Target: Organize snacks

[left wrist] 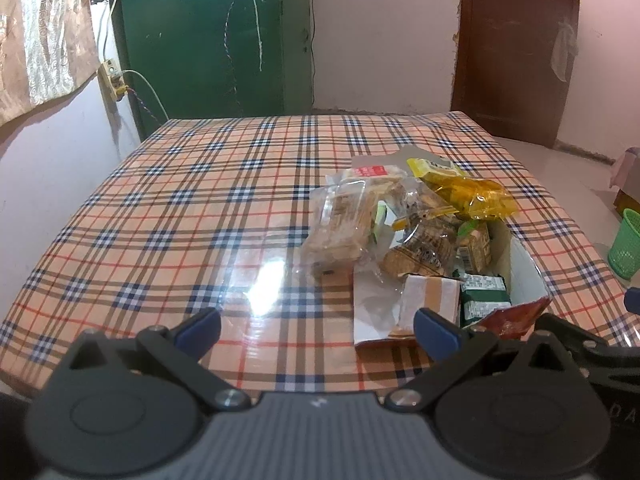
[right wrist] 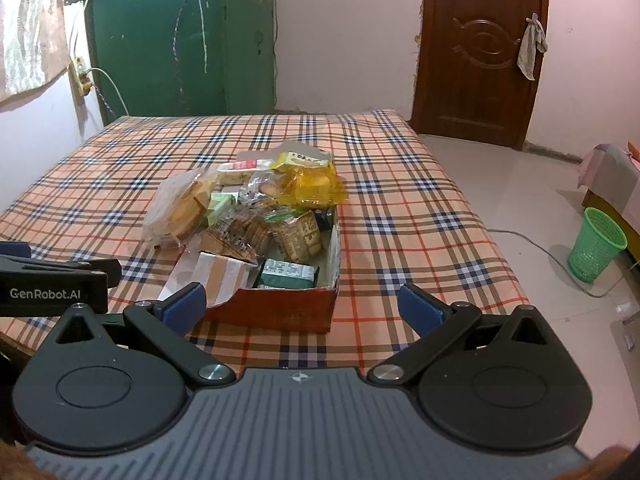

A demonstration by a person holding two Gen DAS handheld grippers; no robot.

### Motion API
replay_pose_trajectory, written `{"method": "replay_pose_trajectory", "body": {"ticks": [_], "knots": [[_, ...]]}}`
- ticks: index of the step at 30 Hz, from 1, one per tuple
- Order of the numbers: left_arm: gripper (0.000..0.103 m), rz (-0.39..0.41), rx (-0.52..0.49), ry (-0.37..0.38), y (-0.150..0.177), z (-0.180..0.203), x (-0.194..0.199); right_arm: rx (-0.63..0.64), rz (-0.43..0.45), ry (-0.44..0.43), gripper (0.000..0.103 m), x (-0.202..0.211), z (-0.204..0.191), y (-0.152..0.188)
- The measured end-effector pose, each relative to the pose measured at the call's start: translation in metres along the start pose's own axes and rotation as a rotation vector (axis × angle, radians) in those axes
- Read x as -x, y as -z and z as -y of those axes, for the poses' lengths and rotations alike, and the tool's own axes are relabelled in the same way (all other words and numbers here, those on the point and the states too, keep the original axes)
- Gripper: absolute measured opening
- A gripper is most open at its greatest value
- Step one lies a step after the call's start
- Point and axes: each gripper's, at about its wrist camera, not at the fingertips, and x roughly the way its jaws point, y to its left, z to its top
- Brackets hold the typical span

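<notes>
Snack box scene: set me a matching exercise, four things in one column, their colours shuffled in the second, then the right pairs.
Things:
1. wastebasket
2. snack box, outer front wall
3. crinkly packet at the far end of the box
4. door with a cloth on its handle

Colours:
A. yellow
B. brown
C. light green
D. red

Pairs: 1-C, 2-D, 3-A, 4-B
</notes>
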Motion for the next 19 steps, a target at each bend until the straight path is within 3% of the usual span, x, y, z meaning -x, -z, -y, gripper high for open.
{"method": "replay_pose_trajectory", "body": {"ticks": [19], "knots": [[0.102,0.003,-0.005,0.008,-0.0020,-0.0028,-0.0037,0.024,-0.006,0.000,0.103,-0.0099,-0.0024,-0.0030]]}}
